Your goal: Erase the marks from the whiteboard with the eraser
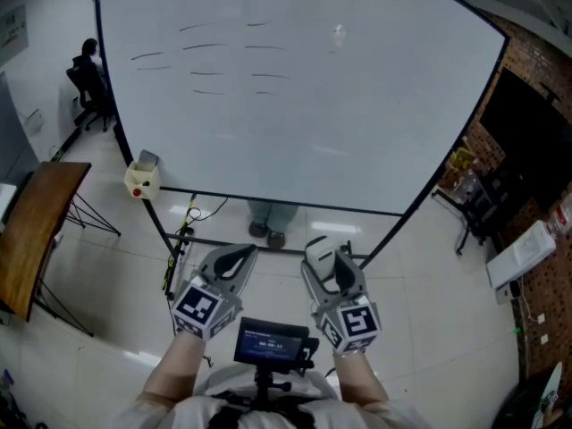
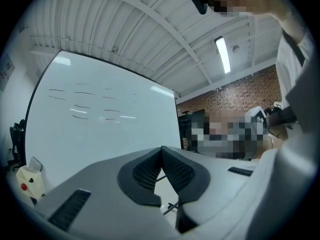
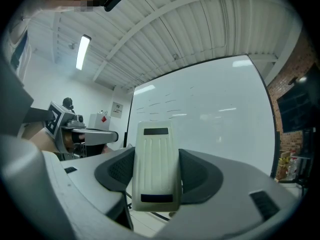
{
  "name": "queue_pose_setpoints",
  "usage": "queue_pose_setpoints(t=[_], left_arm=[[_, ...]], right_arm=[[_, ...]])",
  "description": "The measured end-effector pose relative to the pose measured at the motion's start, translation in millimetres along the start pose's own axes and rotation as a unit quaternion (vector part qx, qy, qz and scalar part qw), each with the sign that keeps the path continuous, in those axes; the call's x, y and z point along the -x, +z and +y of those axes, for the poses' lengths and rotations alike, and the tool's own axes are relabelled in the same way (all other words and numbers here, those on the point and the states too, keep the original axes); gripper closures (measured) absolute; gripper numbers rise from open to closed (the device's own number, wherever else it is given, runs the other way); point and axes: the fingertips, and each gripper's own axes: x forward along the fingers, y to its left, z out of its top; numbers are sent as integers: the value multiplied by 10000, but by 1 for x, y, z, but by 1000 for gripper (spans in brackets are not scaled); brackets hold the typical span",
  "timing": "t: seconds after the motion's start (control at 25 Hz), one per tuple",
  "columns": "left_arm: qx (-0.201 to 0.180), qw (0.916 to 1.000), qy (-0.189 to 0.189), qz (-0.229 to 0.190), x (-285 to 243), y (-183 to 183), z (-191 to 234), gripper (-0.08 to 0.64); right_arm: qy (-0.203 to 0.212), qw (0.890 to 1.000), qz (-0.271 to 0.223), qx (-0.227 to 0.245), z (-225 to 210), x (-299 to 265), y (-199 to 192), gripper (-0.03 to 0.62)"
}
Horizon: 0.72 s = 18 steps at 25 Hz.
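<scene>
The fingers of my right gripper (image 3: pixel 156 154) are clamped on the white eraser (image 3: pixel 155 179), which stands lengthwise between them. The fingers of my left gripper (image 2: pixel 161 153) are pressed together, tips touching, with nothing in them. In the head view both grippers sit low at 6 o'clock, well apart from the whiteboard (image 1: pixel 304 123) that fills 12 o'clock. Short dark marks (image 1: pixel 223 61) lie in rows toward its 11 o'clock corner. A small yellowish box (image 1: pixel 141 179) sits at the board's 8 o'clock corner.

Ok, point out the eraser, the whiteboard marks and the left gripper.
eraser (image 3: pixel 156 164): right gripper view, middle of its ribbed back.
marks (image 1: pixel 206 46): head view, one dash in the upper-left rows.
left gripper (image 2: pixel 161 150): left gripper view, where its shut fingertips meet.
</scene>
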Motion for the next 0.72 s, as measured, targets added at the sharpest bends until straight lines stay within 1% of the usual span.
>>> queue_pose_setpoints(t=[0.2,0.4,0.56,0.72], left_arm=[[23,9999,103,-54,3,5,8,565],[77,9998,139,-90,8,4,12,565],[129,9996,234,-90,11,6,16,565],[215,9994,236,-105,14,6,14,565]], right_arm=[[43,10000,14,57,1,-3,1,331],[-58,10000,34,-21,3,-2,1,331],[-25,10000,22,-19,5,-2,2,331],[13,10000,29,51,7,2,3,331]])
